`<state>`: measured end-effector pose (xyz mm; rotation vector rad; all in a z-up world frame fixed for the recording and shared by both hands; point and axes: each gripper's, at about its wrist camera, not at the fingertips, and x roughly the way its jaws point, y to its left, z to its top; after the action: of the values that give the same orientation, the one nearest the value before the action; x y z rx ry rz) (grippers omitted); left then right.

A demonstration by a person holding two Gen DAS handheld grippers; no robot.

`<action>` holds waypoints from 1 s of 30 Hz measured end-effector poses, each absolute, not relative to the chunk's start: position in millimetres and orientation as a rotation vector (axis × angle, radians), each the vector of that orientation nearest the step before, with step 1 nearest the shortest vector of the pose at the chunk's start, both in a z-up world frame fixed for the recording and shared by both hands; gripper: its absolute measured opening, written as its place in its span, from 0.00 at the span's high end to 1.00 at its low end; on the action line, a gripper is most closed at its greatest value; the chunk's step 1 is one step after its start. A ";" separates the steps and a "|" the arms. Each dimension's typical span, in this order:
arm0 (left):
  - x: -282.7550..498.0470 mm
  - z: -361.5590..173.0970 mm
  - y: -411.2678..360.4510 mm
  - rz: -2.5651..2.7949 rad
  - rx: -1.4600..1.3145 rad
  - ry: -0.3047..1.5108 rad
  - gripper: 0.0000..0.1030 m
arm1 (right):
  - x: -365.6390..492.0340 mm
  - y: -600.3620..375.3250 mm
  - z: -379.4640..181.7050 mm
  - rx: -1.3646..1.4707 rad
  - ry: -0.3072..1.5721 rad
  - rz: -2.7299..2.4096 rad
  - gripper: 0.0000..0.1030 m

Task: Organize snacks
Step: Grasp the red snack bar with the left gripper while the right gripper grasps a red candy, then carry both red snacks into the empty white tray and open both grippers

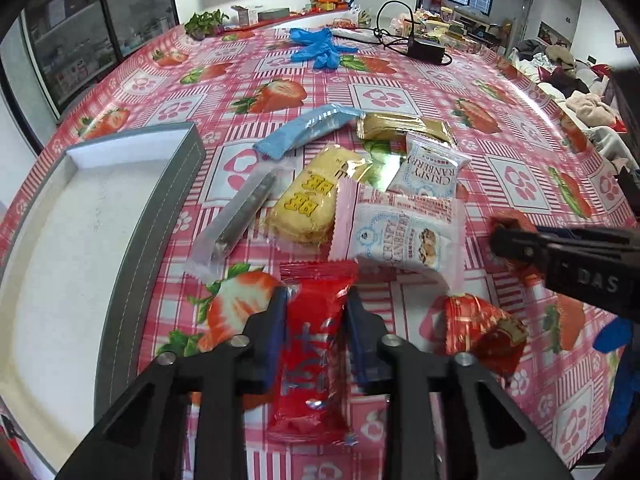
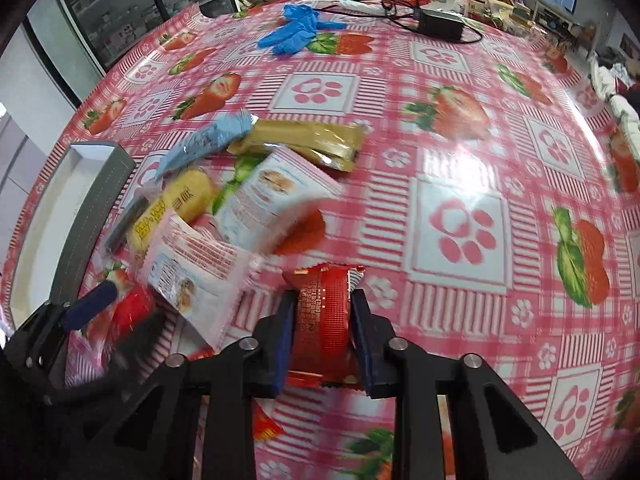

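Judging from the bare white-lined tray [image 1: 80, 216] at the desk's [image 1: 500, 136] left, organizing has barely begun: a snack pile [image 1: 360, 192] waits beside it while the left tool [image 1: 316, 320] grasps a red packet [image 1: 312, 360] and the right tool [image 2: 322, 320] a red-wrapped snack [image 2: 322, 312].

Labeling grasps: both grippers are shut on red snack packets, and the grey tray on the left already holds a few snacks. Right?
Not quite: in the left wrist view the grey-rimmed white tray holds no snacks. The rest stands: the left gripper grips a red foil packet, and the right gripper a red printed packet.
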<state>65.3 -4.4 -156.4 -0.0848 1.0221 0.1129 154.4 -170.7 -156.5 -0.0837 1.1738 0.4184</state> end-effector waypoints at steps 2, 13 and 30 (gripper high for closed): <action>57.8 -155.4 0.4 0.096 -0.128 1.023 0.77 | 146.3 -185.1 -155.7 -0.060 1.175 0.422 0.72; 8.8 -132.5 9.9 0.066 -0.203 0.970 0.77 | 109.2 -234.4 -138.9 0.028 1.133 0.430 0.72; -17.3 -119.1 6.0 0.047 -0.186 0.949 0.77 | 116.4 -215.3 -157.5 -0.086 1.147 0.357 0.38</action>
<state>-17.3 6.0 -119.1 -0.1861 0.9486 0.0467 116.4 -215.3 -157.5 -0.0864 1.1467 0.3575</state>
